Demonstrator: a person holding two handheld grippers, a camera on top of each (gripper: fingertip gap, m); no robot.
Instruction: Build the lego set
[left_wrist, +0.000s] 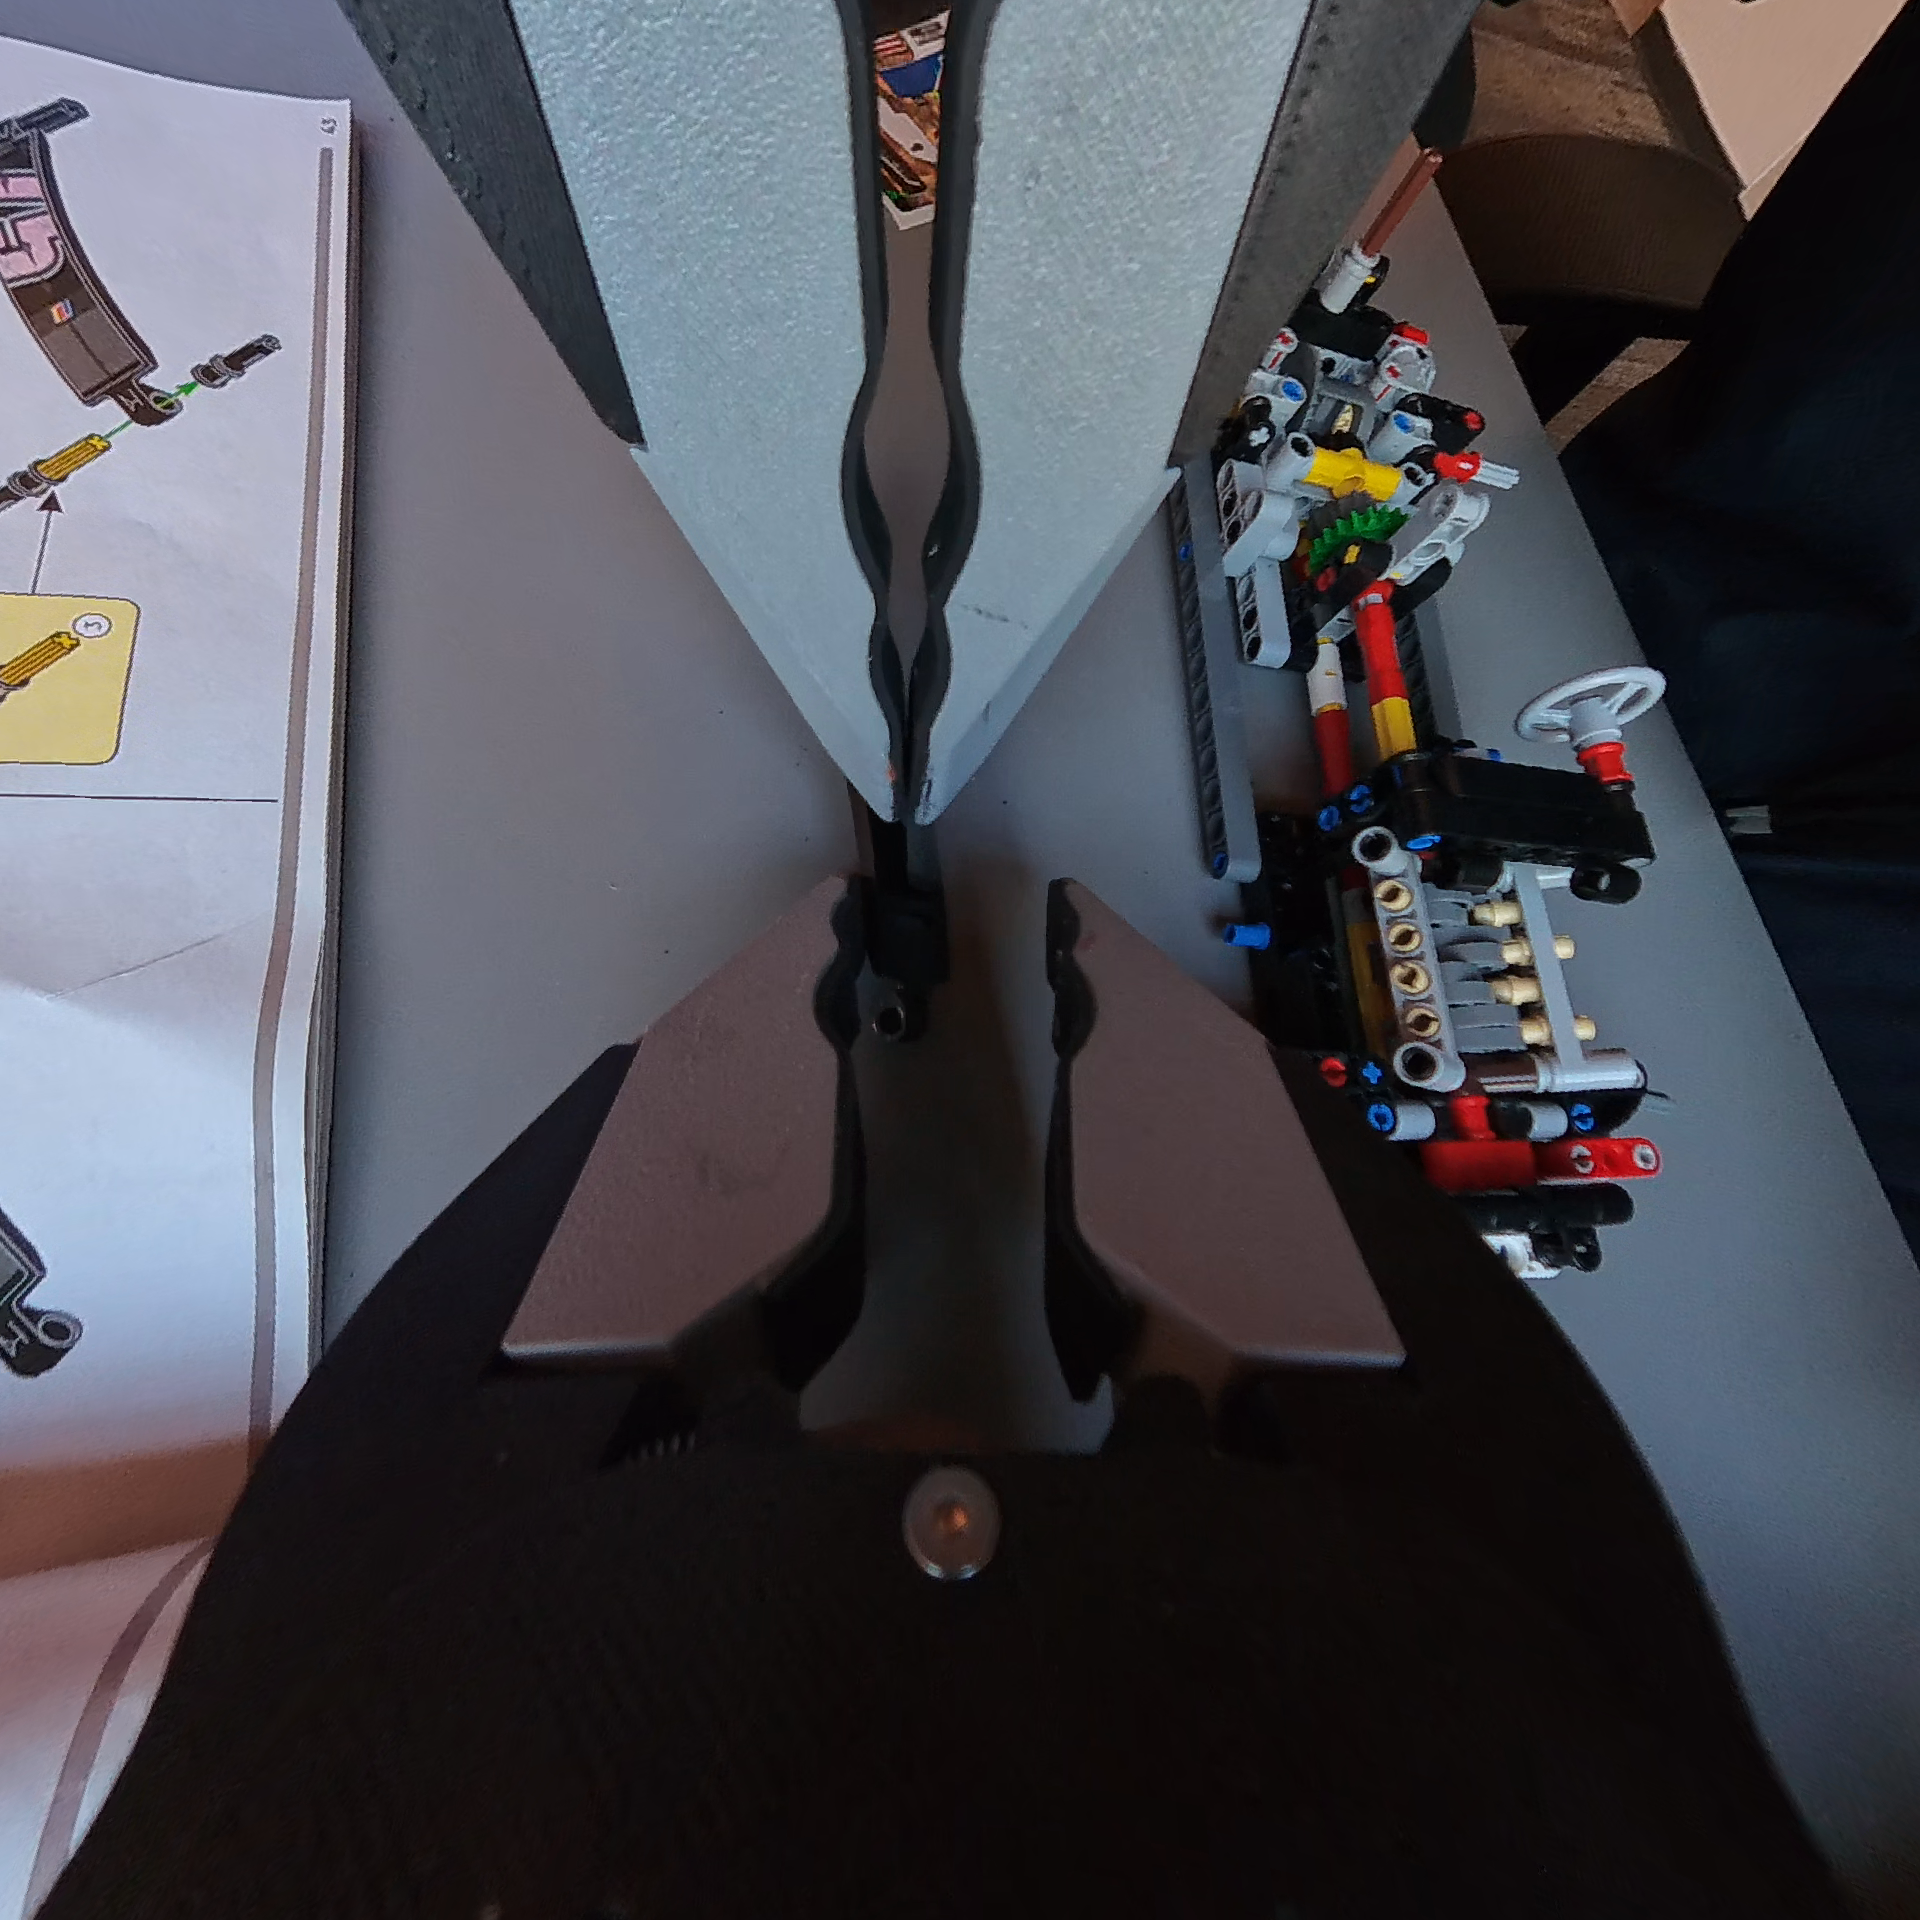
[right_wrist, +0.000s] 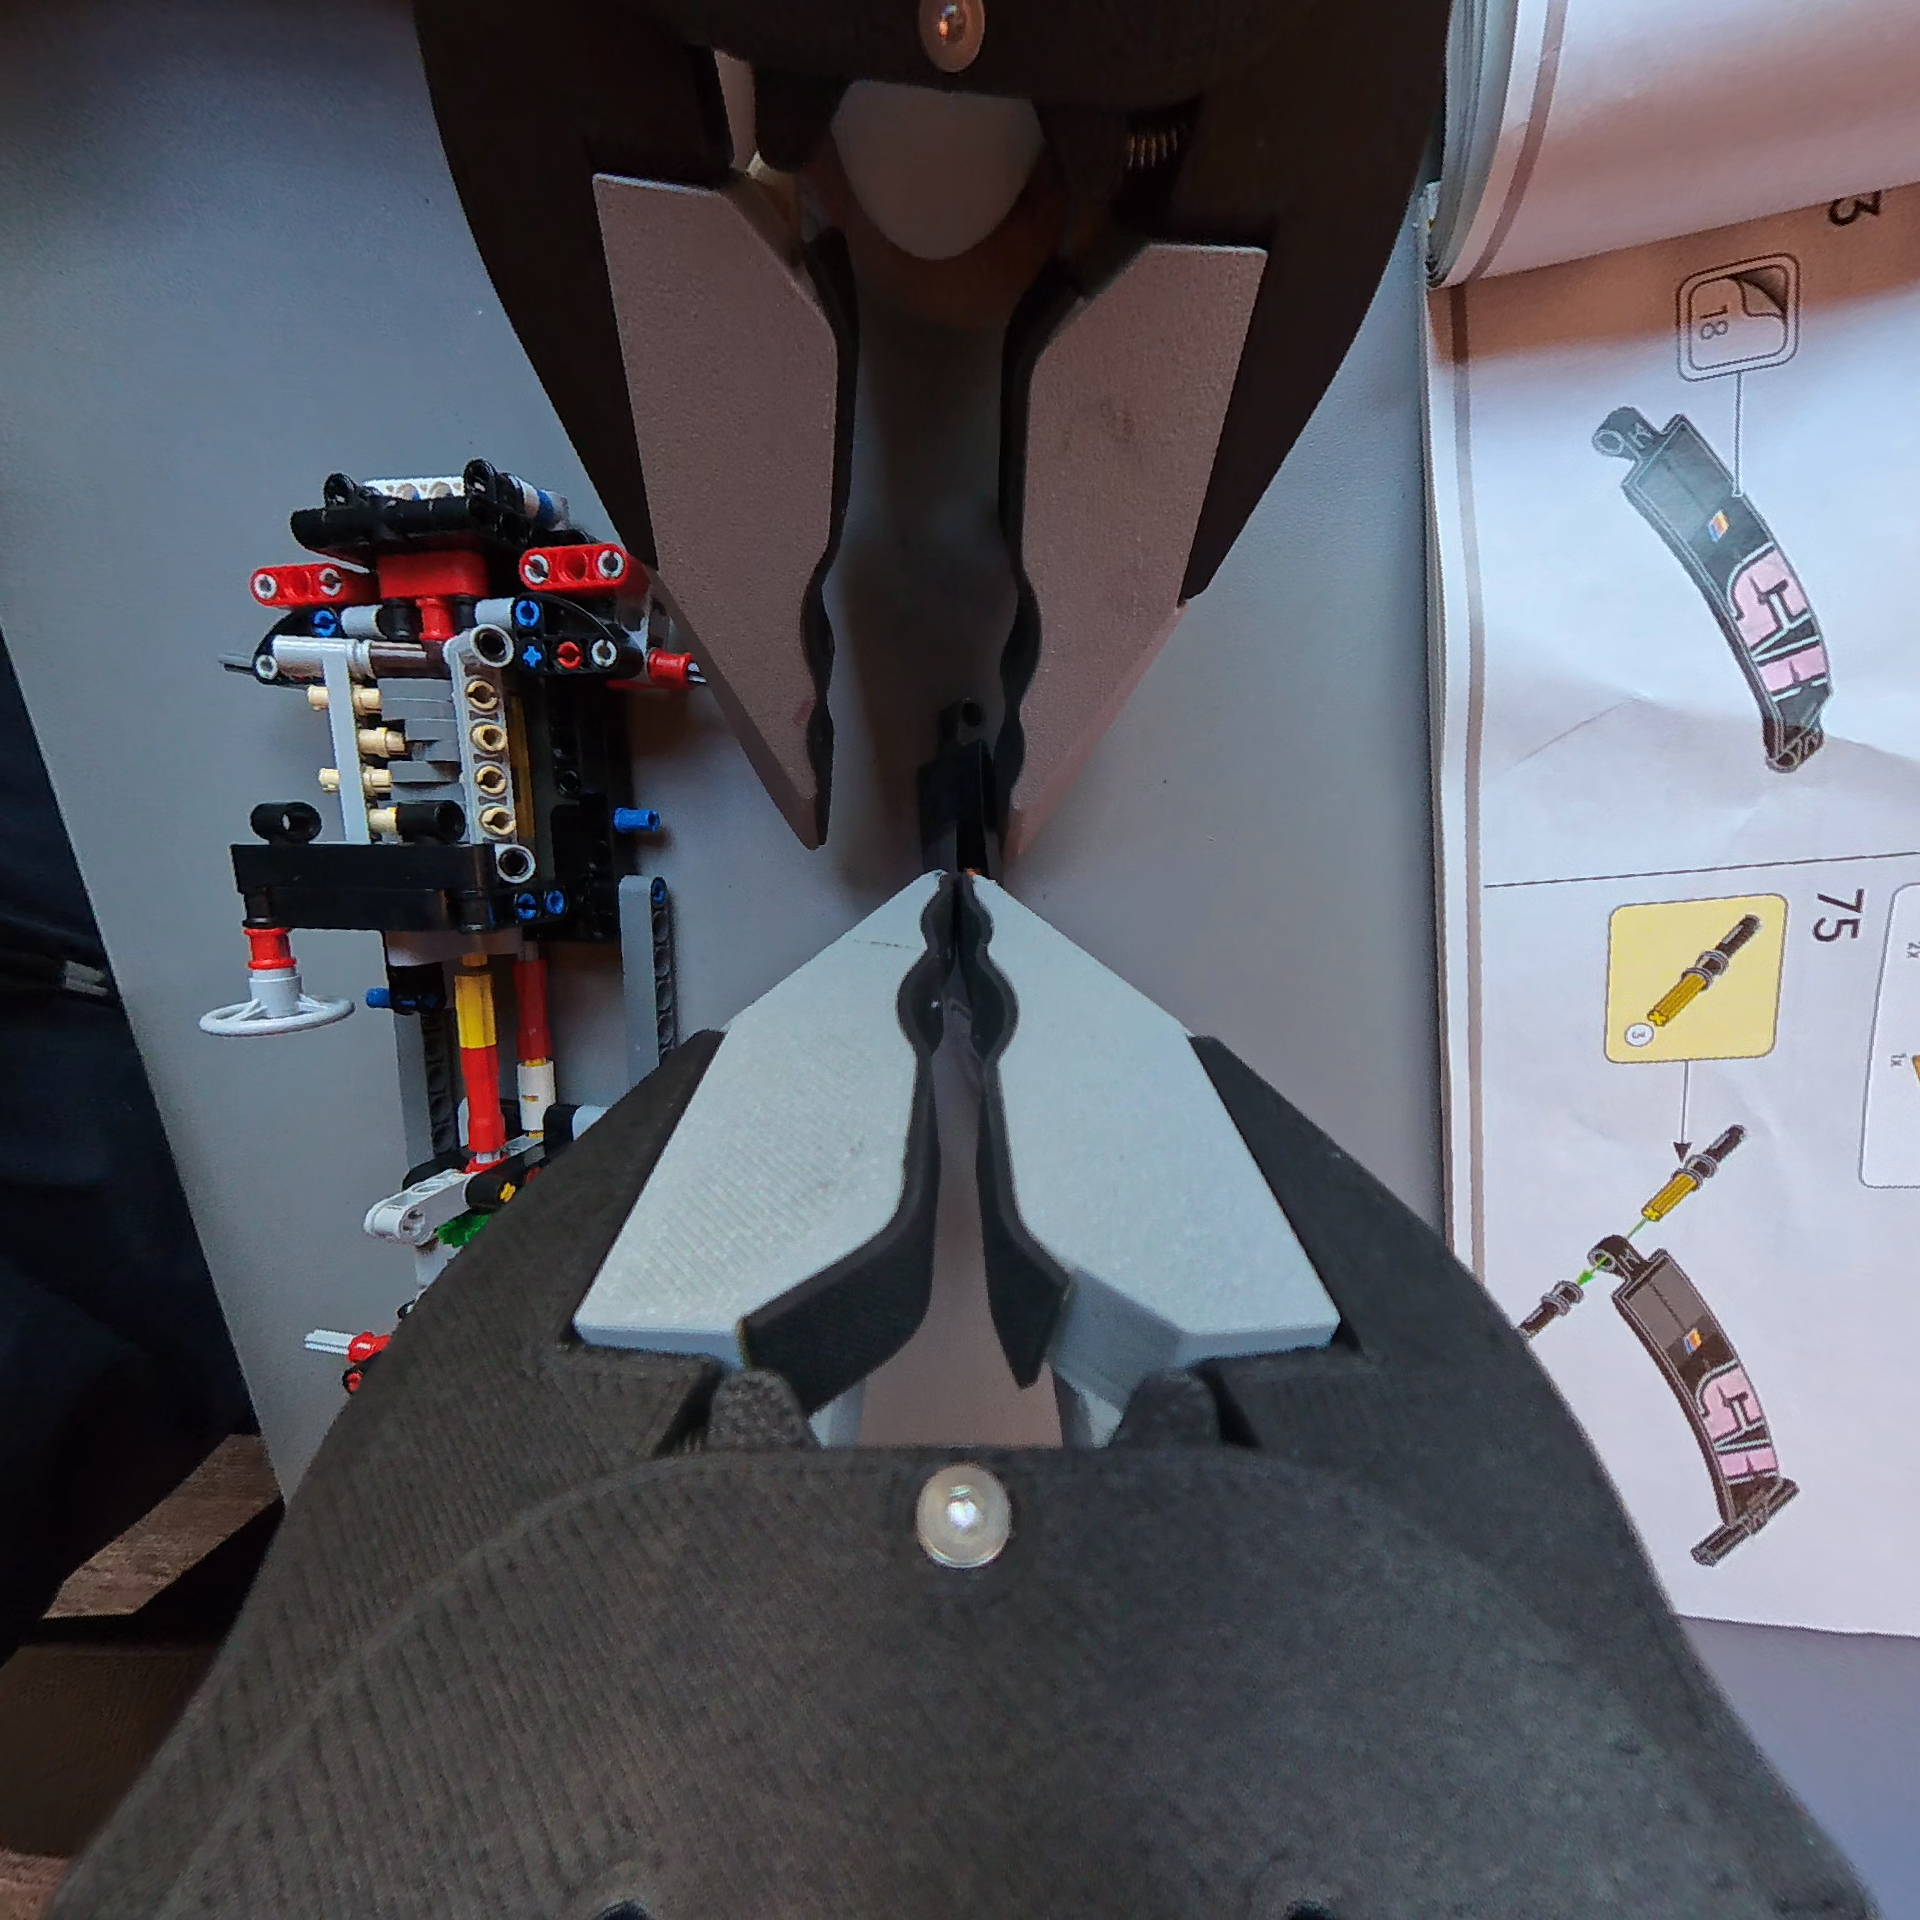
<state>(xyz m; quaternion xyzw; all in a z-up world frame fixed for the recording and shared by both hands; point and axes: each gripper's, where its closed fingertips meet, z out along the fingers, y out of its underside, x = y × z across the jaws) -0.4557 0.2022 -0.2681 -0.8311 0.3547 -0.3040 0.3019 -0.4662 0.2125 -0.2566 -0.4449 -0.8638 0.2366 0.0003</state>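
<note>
My right gripper (right_wrist: 956, 881) has light grey fingers and is shut on one end of a slim black building-toy piece (right_wrist: 961, 779). It holds the piece out over the grey table (right_wrist: 1247, 831). The left wrist view shows this gripper (left_wrist: 906, 805) coming in from the top with the black piece (left_wrist: 904, 935) sticking out of its tips. My left gripper (left_wrist: 951, 894) has brownish fingers and is open around the free end of the piece. The piece lies against its left pad (left_wrist: 847, 935), with a clear gap to the other pad. The right wrist view shows the left gripper (right_wrist: 916, 836) facing mine.
A partly built toy vehicle chassis (left_wrist: 1434, 831) with a white steering wheel (left_wrist: 1590, 707) lies beside the grippers; it also shows in the right wrist view (right_wrist: 447, 779). An open instruction booklet (left_wrist: 156, 623) lies on the other side (right_wrist: 1683, 831). The table edge runs just beyond the chassis. Less than 4 cm separates the two grippers' tips.
</note>
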